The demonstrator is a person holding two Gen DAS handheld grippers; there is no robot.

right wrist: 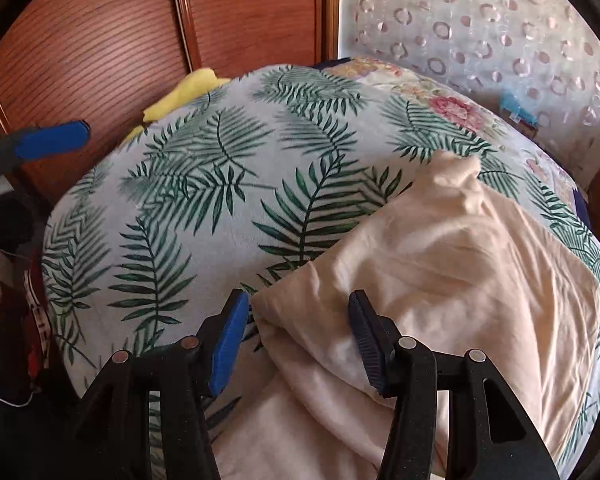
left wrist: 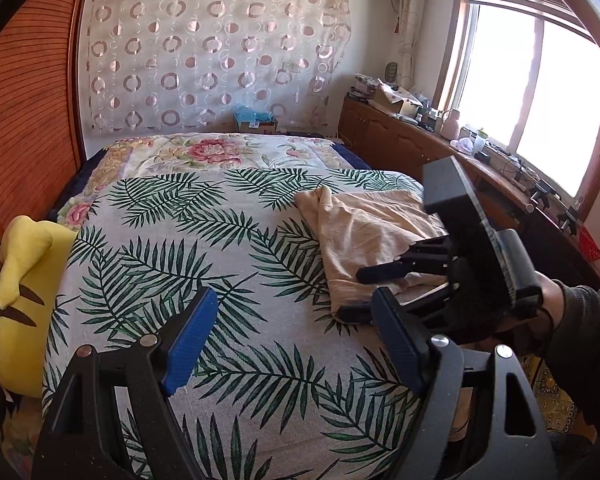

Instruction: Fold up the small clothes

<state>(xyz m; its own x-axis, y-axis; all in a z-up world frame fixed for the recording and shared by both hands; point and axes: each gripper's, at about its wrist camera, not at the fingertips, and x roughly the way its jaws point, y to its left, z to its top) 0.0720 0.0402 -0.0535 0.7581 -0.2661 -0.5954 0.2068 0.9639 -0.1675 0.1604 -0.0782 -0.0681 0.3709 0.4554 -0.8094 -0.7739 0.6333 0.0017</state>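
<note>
No brand, label or readable writing shows anywhere in either view.

The cream garment (right wrist: 440, 264) is a soft, pale peach-beige piece of thin cloth, creased and partly doubled over itself, with 1 bunched corner sticking up at its far end. It lies on the leaf-print bedspread (left wrist: 188, 240), toward the side of the bed nearest the window (left wrist: 532, 92) (from the left wrist camera it sits to the right of centre). Its near edge hangs toward the foot of the bed.

The right gripper (right wrist: 298, 344) points down at the garment's near fold. Its 2 blue pads (right wrist: 230, 344) stand about half apart, 1 at the fold's edge and 1 over the cloth; a ridge of cloth lies between them, but the pads do not press on it. In the left view the person's hand (left wrist: 548, 308) holds this gripper.

The left gripper (left wrist: 296, 340) hovers over bare bedspread with its jaws wide and nothing between them.

A yellow plush toy (left wrist: 20, 288) rests at the bed's other side, against the wooden wardrobe (left wrist: 24, 100).
</note>
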